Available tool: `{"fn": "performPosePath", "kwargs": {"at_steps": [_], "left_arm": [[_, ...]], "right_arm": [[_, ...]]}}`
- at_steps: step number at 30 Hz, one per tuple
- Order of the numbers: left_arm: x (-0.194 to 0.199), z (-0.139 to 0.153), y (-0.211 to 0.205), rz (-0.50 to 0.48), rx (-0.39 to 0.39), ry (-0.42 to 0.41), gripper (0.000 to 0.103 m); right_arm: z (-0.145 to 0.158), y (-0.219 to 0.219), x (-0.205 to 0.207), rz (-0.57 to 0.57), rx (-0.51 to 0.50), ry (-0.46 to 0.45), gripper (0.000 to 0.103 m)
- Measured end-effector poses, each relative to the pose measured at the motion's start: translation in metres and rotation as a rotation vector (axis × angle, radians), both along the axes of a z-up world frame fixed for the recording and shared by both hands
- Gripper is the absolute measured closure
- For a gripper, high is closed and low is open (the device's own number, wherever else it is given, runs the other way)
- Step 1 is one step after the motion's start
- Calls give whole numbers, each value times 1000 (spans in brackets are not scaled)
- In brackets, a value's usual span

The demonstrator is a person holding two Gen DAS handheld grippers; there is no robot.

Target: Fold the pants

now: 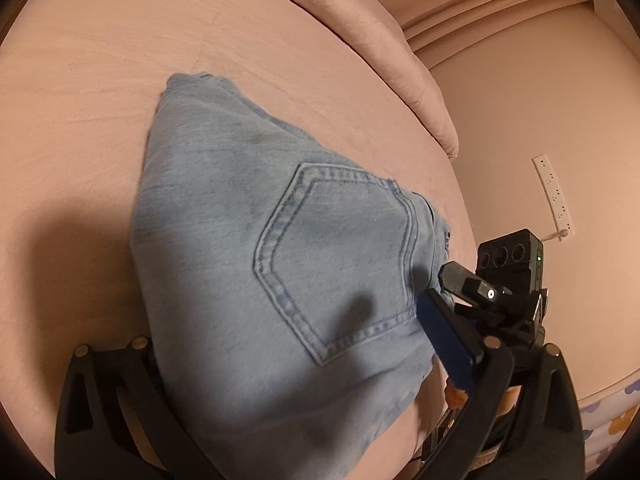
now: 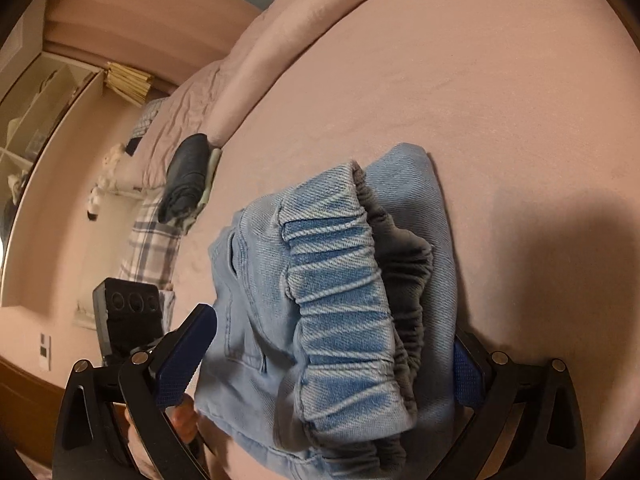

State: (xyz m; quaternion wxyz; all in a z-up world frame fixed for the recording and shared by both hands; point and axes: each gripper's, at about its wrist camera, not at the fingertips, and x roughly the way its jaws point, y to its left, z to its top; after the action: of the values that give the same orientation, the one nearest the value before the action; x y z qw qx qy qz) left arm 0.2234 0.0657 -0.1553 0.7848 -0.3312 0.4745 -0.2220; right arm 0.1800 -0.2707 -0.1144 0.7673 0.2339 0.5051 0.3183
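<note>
A wide pink bed [image 1: 100, 80] is filling both views, with a pink quilt [image 1: 360, 40] bunching along its far side toward twelve o'clock, and the light blue denim pants [image 1: 248, 240] are lying on the sheet as a compact, already folded bundle. In the left wrist view the bundle is running from about eleven o'clock down to six, its back pocket [image 1: 340, 256] facing up. In the right wrist view the elastic waistband [image 2: 340, 280] is sitting on top, its gathered edge curling open toward the camera. A smaller dark folded garment [image 2: 188, 180] is resting well apart at ten o'clock, on the bed's edge. The left gripper [image 1: 280, 360] is standing wide open, one blue-padded finger showing at four o'clock beside the denim and the other partly hidden behind the cloth at seven o'clock; no pad is seen pressing on the fabric. The right gripper [image 2: 328, 364] is likewise standing open, its blue pads [image 2: 184, 356] at eight and four o'clock straddling the bundle without clearly pinching it. Judging from this, the folding itself is looking nearly done, and the step in hand is probably the release or a final tidying. The next move likely calls for flattening the waistband so the stack lies level, or for both claws closing on the bundle's sides together to carry it toward the dark garment without letting the layers slide apart.
</note>
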Motion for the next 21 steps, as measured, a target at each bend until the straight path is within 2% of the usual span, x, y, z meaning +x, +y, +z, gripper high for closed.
{"fn": "performPosePath", "kwargs": {"at_steps": [3,6,8,11,16,21], "left_arm": [[-3,3,-1,6,24,-13,7],[-3,3,0,15,67,-11,21],[-4,1,4,31,84,5,38],[-5,-1,7,55,114,16,49],[-10,5,2,65,186,-9,51],[-13,13,-4,50,258,-52,55]], "right_arm": [[3,5,-5,-18,-24,-21,0],[6,7,-15,-38,-52,-64,1],[7,8,-21,-61,-78,-86,4],[8,6,-23,-105,-112,-96,13],[15,14,-31,-132,-203,-158,21],[30,26,-43,-129,-265,-236,23]]}}
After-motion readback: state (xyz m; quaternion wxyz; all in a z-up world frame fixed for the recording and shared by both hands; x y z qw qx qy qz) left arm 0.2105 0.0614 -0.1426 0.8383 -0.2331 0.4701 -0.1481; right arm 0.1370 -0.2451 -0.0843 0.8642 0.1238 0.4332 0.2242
